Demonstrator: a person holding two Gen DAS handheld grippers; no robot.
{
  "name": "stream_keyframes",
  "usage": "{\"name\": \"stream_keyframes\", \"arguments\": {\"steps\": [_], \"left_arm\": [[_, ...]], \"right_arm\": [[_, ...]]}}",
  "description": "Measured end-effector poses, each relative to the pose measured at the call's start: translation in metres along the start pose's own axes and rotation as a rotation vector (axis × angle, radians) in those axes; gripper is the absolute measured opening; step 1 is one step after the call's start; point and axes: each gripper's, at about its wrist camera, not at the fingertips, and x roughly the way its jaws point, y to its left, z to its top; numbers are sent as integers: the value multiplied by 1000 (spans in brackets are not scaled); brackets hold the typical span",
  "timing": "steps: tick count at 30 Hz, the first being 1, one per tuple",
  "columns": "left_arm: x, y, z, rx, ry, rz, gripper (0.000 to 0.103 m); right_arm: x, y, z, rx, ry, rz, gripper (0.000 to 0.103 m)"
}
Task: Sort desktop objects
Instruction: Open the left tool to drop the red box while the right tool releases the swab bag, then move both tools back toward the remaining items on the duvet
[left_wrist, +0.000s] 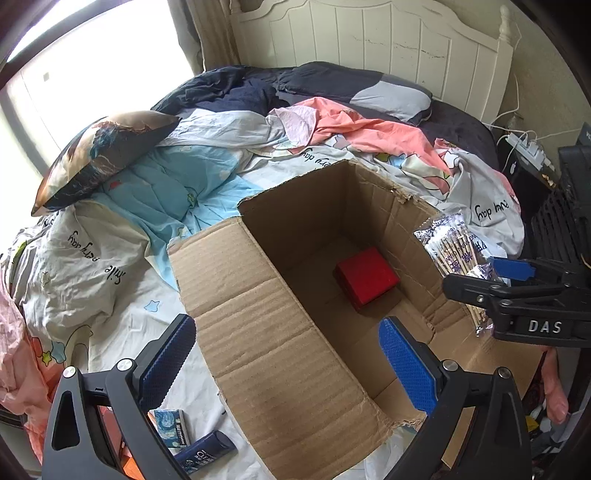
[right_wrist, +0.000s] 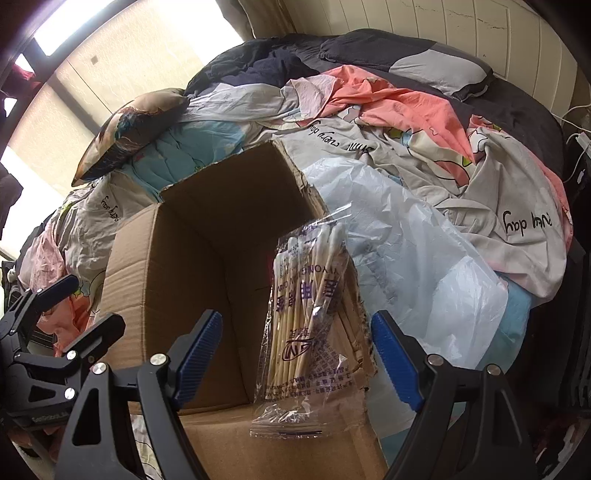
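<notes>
Clutter comes first on the left: a small blue printed box (left_wrist: 170, 424) and a dark blue bottle (left_wrist: 207, 451) lie on the sheet just under the left gripper's (left_wrist: 286, 325) outer finger, both unsorted. That claw hangs wide and holds nothing, with its 2 pads astride the near left flap of the cardboard box (left_wrist: 258, 332).

Ahead of it, down on the carton floor, sits 1 red box (left_wrist: 365, 278), already put away.

Further right, the packet of cotton swabs (left_wrist: 454, 254) stands almost upright against the carton's right wall, between the fingers of the right gripper (right_wrist: 295, 315). This claw is also spread wide, and neither pad touches the film. I cannot tell whether the packet is falling or propped on the rim.

The risk lies here: the packet looks to be at the edge and not over the hollow, so it may tip outward onto the flap or the white plastic bag (right_wrist: 406, 240) beyond the right finger. Nudging it with an open finger could push it that way, and the torn rim might snag the film.
</notes>
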Motion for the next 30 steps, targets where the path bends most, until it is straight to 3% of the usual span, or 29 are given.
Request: {"name": "stream_keyframes", "arguments": {"steps": [9, 12, 18, 23, 30], "left_arm": [[-9, -2, -17, 54, -21, 27, 102], [-14, 8, -23, 22, -18, 8, 102], [-24, 31, -38, -24, -6, -4, 102], [-34, 59, -57, -74, 2, 10, 102], [-45, 114, -107, -185, 46, 78, 102]], "right_arm": [[-5, 26, -6, -63, -16, 46, 84], [-10, 36, -8, -84, -20, 46, 84], [-27, 50, -10, -99, -98, -42, 84], [-27, 73, -12, -136, -70, -13, 84], [-20, 136, -34, -211, -32, 84, 84]]}}
